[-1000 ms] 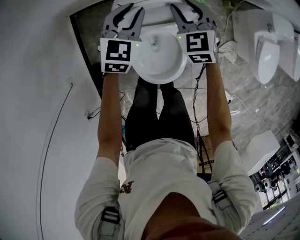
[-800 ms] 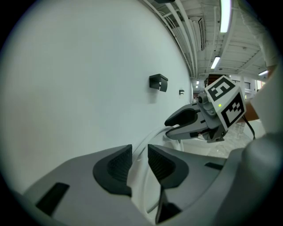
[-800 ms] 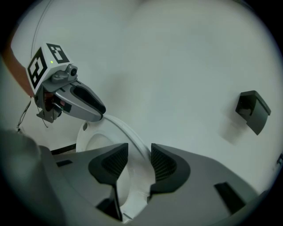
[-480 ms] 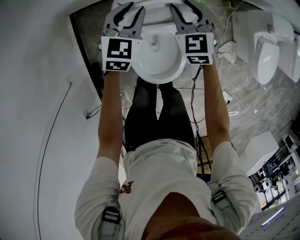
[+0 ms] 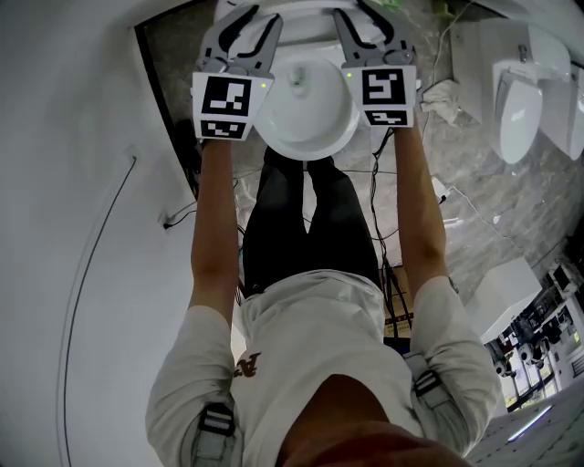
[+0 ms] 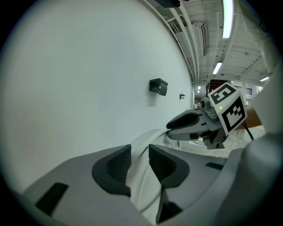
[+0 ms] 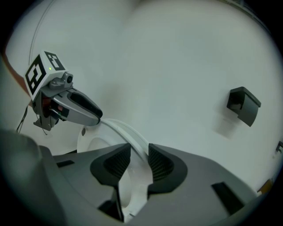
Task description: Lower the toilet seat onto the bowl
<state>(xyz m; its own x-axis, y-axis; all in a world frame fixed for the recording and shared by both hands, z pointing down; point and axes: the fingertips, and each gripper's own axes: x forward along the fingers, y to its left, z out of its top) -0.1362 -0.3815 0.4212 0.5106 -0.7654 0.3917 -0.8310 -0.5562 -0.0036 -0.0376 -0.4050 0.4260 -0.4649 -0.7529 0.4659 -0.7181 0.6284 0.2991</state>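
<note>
Both are clamped on the white plastic toilet seat (image 7: 126,130), which stands upright at the back edge of the white ceramic bowl (image 5: 306,114). The left gripper (image 6: 139,159) bites one side. The right gripper (image 7: 139,161), its jaws just closing, bites the other. They're evenly placed, and I'd swing it down toward the person.

White toilet seat (image 5: 306,27): raised, top centre of head view. White bowl (image 5: 308,119): uncovered, just below.

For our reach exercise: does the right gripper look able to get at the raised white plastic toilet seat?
Likely yes: the white plastic toilet seat already runs between the right gripper's jaws, which have just been closing and seem to press its rim; nothing blocks it.
</note>
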